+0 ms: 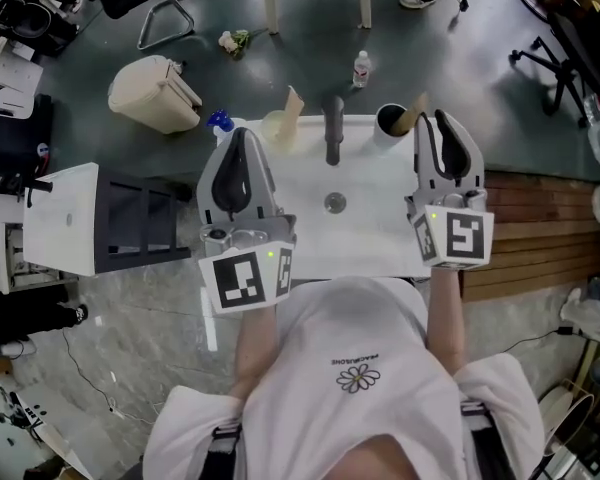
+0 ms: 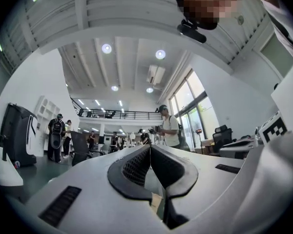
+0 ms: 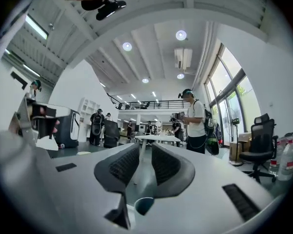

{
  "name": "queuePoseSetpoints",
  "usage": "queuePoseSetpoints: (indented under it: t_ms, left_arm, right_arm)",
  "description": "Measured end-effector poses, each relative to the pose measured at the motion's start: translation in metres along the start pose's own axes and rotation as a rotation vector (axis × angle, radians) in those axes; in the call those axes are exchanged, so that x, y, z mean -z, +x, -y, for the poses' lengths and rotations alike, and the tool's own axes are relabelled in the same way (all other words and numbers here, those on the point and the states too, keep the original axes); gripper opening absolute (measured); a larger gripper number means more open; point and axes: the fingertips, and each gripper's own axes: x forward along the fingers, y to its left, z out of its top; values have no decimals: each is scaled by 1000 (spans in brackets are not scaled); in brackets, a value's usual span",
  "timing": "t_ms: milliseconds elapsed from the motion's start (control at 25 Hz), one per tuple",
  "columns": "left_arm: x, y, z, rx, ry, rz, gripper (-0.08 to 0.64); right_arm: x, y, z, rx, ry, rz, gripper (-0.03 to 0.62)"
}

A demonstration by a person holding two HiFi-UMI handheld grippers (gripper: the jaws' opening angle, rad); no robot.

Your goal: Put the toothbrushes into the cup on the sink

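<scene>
A white sink (image 1: 310,243) with a dark tap (image 1: 333,128) and a drain (image 1: 334,203) lies below me. At its back right stands a dark cup (image 1: 388,119) with a tan stick (image 1: 412,115) leaning out of it. A pale translucent cup (image 1: 277,126) with a tan piece (image 1: 294,103) stands at the back left. My left gripper (image 1: 240,133) hovers over the sink's left side, shut and empty (image 2: 150,147). Over the right side my right gripper (image 1: 440,118) shows a narrow gap with nothing in it (image 3: 145,147). The dark cup (image 3: 144,204) peeks out below its jaws.
A beige bin (image 1: 155,93) lies tipped on the dark floor behind the sink, with a small bottle (image 1: 361,68) nearby. A dark rack (image 1: 140,223) stands left of the sink and wooden boards (image 1: 540,218) lie to the right. Both gripper views show people standing in a hall.
</scene>
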Motion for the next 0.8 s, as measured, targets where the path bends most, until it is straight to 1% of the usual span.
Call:
queuePoseSetpoints:
  t_ms: [160, 240, 520, 680, 800]
  left_arm:
    - [16, 0, 18, 35, 28, -24, 18]
    - [22, 0, 27, 42, 27, -30, 18]
    - [49, 1, 41, 61, 27, -84, 18]
    - [49, 1, 43, 64, 20, -78, 18]
    - [48, 1, 41, 60, 23, -76, 18]
  right_arm:
    - [7, -13, -22, -42, 4, -16, 36]
    - [13, -19, -30, -54, -8, -29, 15]
    - [17, -26, -39, -44, -20, -31, 12]
    - [13, -28, -37, -37, -23, -21, 12]
    - [19, -30, -35, -20, -29, -46, 12]
